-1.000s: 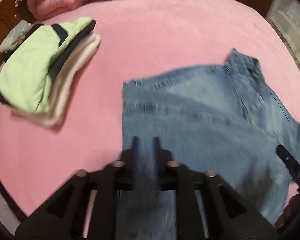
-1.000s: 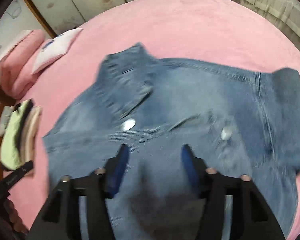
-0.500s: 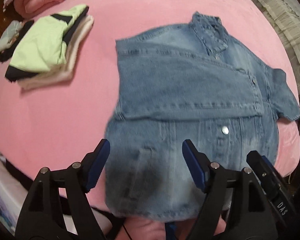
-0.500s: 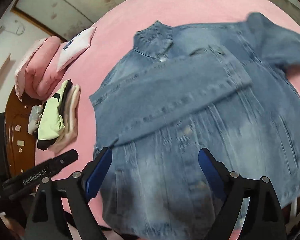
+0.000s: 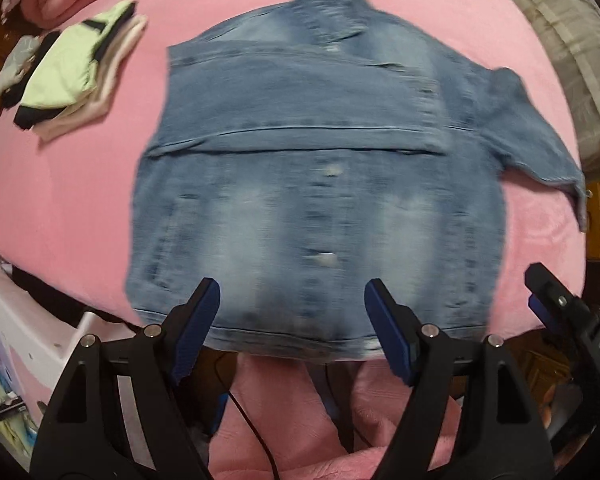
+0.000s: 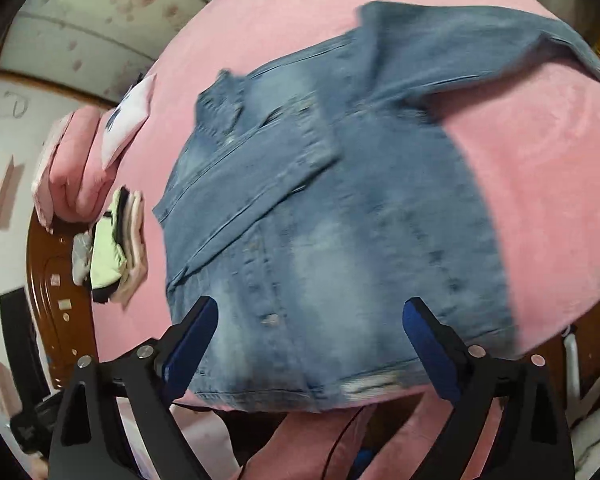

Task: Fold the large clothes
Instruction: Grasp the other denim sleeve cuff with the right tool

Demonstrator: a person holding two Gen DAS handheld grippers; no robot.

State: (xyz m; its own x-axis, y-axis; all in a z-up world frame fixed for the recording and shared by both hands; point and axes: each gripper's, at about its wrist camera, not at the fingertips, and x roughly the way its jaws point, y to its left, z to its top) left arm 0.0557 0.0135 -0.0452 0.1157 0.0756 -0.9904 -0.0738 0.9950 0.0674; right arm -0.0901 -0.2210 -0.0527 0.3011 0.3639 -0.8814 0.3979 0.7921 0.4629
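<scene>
A blue denim jacket [image 5: 316,184] lies front-up on the pink bed [image 5: 80,184], collar at the far side. One sleeve is folded flat across the chest; the other sleeve [image 6: 480,52] sticks out to the side. My left gripper [image 5: 292,300] hangs open above the jacket's hem, nothing between its blue pads. My right gripper [image 6: 310,316] also hovers over the hem of the jacket [image 6: 340,220], its jaws still opening and empty. The right gripper's tip [image 5: 556,300] shows at the left wrist view's right edge.
A stack of folded clothes [image 5: 76,76], light green on top, sits on the bed left of the jacket. Pink bedding and a white pillow [image 6: 132,116] lie at the head end. A person's pink trousers [image 5: 340,420] are below the bed's near edge, with a dark wooden bed frame [image 6: 52,280] beside.
Both grippers have let go of the denim, opened wide and pulled back and up from the chest to the hem. The sleeve now lies folded across the jacket's front.
</scene>
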